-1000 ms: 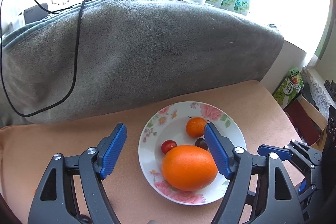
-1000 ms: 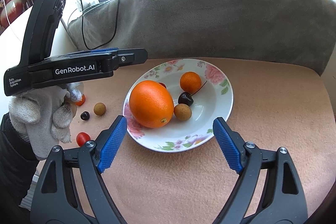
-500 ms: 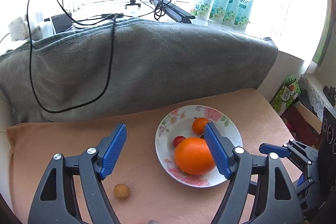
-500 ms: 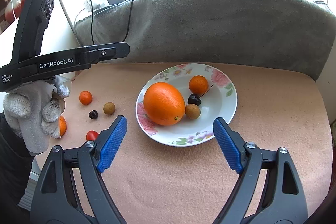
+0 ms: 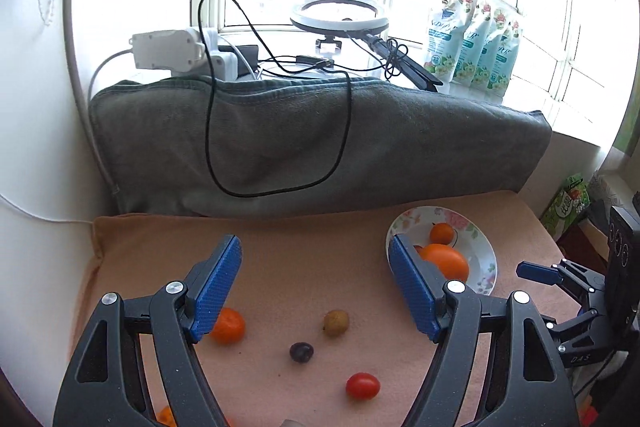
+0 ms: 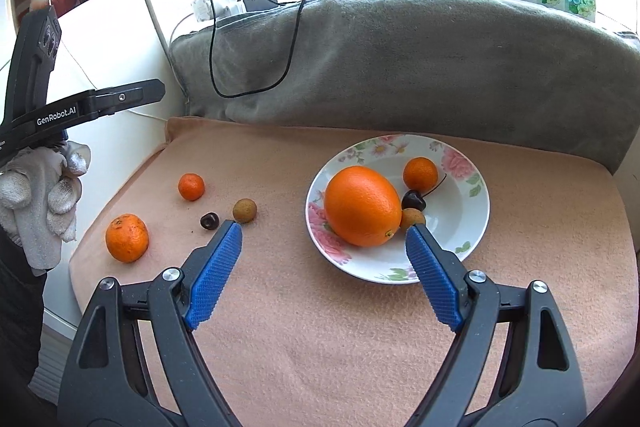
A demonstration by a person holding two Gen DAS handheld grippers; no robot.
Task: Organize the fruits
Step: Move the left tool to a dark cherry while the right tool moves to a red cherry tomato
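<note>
A floral plate point(image 6: 476, 223) on the peach cloth holds a big orange point(image 6: 362, 205), a small tangerine point(image 6: 420, 174), a dark cherry point(image 6: 414, 200) and a brown longan point(image 6: 412, 218). Loose on the cloth to its left lie two tangerines point(image 6: 191, 186) point(image 6: 127, 237), a longan point(image 6: 244, 209) and a dark cherry point(image 6: 209, 220). My left gripper point(image 5: 314, 261) hangs open above that loose fruit: a tangerine point(image 5: 228, 325), a longan point(image 5: 336, 322), a cherry point(image 5: 301, 351) and a red cherry tomato point(image 5: 362, 385). My right gripper point(image 6: 322, 239) is open and empty, just in front of the plate.
A grey blanket point(image 6: 400, 59) with a black cable draped over it backs the cloth. Behind it are a ring light point(image 5: 339, 15), a power strip and several refill pouches point(image 5: 472, 39). A gloved hand point(image 6: 40, 195) holds the left gripper's body at the left of the right wrist view.
My left gripper has swung left and back from over the plate, so the loose fruit now lies under it. The right gripper has drawn back slightly and sees more of the cloth.
</note>
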